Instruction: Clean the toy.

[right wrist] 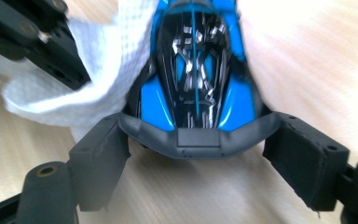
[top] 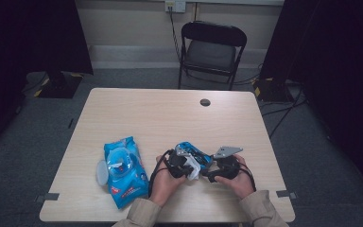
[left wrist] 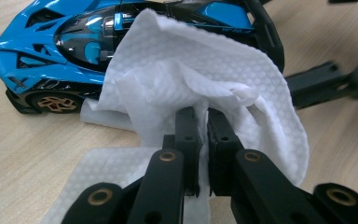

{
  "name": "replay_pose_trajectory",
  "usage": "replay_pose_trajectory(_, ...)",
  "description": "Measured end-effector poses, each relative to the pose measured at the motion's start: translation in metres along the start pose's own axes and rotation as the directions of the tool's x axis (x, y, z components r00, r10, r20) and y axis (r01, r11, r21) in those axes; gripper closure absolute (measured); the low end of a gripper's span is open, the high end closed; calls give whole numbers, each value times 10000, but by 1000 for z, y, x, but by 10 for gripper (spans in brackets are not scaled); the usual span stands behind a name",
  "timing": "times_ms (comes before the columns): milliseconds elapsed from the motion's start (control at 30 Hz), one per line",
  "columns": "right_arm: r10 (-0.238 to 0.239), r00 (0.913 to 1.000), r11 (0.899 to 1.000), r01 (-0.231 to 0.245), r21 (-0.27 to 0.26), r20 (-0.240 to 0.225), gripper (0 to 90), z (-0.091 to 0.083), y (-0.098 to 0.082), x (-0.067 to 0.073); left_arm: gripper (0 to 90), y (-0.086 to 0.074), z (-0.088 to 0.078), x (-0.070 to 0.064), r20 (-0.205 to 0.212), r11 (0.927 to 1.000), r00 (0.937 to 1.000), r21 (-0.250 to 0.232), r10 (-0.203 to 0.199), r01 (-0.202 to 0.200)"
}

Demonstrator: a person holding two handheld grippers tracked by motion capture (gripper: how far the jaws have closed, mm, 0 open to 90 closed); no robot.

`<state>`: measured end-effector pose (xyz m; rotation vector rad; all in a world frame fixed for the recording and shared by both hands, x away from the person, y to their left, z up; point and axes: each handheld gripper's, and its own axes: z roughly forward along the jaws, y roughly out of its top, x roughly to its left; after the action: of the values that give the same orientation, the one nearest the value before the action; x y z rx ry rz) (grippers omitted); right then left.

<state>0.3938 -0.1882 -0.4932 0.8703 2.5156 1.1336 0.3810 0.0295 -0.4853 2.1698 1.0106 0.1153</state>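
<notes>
Lying lengthwise along the table edge — toy car (top: 192, 152); nose pointing left.

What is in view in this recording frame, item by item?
toy car: 1, blue and black, on the table between the two grippers
wipe: 1, white, draped against the car
wipes pack: 1, blue, table's left side, lid open
table: 1, light wood, centre
folding chair: 1, black, behind the table
left gripper: 1, black, jaws shut on the wipe
right gripper: 1, black, jaws wide either side of the car's rear end
</notes>
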Motion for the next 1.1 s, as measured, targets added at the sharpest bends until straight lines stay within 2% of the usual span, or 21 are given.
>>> replay_pose_trajectory(67,-147,9999,9998,146,-106,-73,203,-7,3,-2,848,0,0,0,6,10000,10000,-22,-34,34)
replay_pose_trajectory(133,-105,9998,9997,102,-201,-142,207,-12,5,-2,848,0,-1,1,-4,10000,10000,10,19,-19)
replay_pose_trajectory(167,-76,9999,9991,71,-427,-112,213,-21,10,-5,848,0,0,1,3,10000,10000,15,7,-7)
replay_pose_trajectory(233,55,9999,9970,-63,-773,-111,284,-29,13,-7,848,0,0,1,4,10000,10000,45,41,-41)
replay_pose_trajectory(300,26,9999,9970,-35,-775,-120,305,-31,14,-9,848,0,0,1,-8,10000,10000,27,22,-22)
replay_pose_trajectory(333,-108,9999,9971,103,-753,-58,373,-31,16,-10,848,0,0,0,-36,10000,10000,25,44,-44)
replay_pose_trajectory(433,-10,9997,9975,-6,-701,-224,414,-26,18,-9,848,0,0,0,-75,10000,10000,70,42,-41)
replay_pose_trajectory(533,-180,9994,9993,170,-325,-292,482,-13,22,-5,847,0,0,0,-65,10000,10000,-6,13,-13)
replay_pose_trajectory(667,-298,9995,9996,297,-34,-145,521,-6,23,-3,848,0,0,0,-41,10000,10000,-21,48,-48)
replay_pose_trajectory(700,-256,9992,9997,256,-6,-302,576,-2,23,-3,848,0,0,0,-56,10000,9999,-22,88,-88)
replay_pose_trajectory(733,-209,9993,9998,207,-46,-296,590,-1,22,-3,848,0,0,-1,10,10000,10000,5,99,-99)
replay_pose_trajectory(967,-211,9993,9997,207,-112,-321,592,1,22,-4,849,-2,3,-12,340,9995,9989,3,324,-324)
replay_pose_trajectory(1033,-281,9992,9996,280,-60,-274,593,1,23,-2,849,-2,6,-21,580,9992,9975,-38,410,-409)
replay_pose_trajectory(1100,-283,9992,9996,281,-74,-275,592,1,23,-3,849,-2,6,-23,625,9991,9971,5,424,-425)
